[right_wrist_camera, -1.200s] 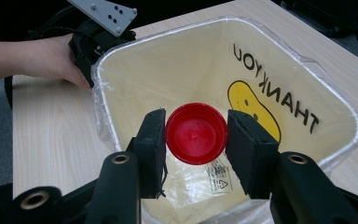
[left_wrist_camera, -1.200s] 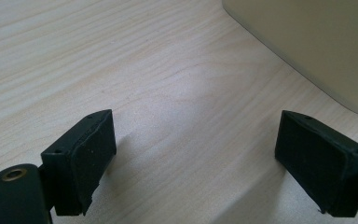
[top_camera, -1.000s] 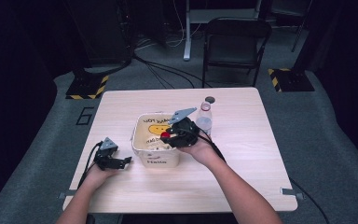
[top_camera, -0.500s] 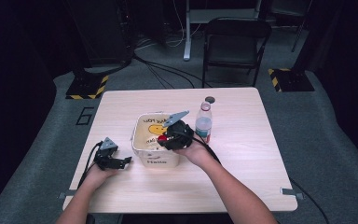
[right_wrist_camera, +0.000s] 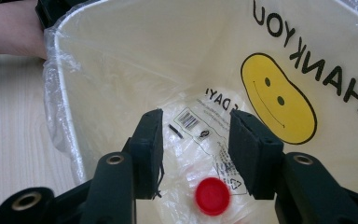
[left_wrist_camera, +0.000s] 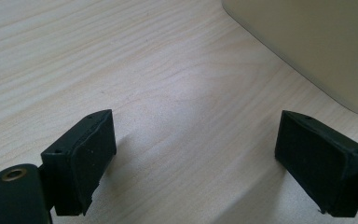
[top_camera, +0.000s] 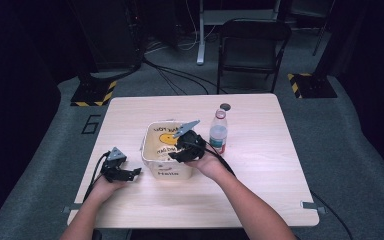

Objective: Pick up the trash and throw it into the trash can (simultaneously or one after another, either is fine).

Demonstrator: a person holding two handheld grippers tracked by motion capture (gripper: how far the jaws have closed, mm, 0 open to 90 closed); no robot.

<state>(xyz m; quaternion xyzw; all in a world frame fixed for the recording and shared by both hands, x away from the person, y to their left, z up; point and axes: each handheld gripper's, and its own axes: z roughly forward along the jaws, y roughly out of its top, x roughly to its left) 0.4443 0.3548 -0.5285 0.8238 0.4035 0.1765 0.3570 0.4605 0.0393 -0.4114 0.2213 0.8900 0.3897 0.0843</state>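
Red cap is lying on the plastic liner at the bottom of the lined bin, below and between the jaws of the right gripper, which is hanging over the bin's opening. Those jaws have just been opening and are standing a little apart with nothing pinched between them; the cap is resting clear of both pads. Judging by that, the drop of the cap into the bin is finishing, and the next move is likely calling for lifting the right gripper straight out without snagging the loose liner. Beside the bin the uncapped bottle is standing upright on the table. Left gripper is resting low on the table just left of the bin, its jaws spread wide and holding nothing, bare wood showing between them.
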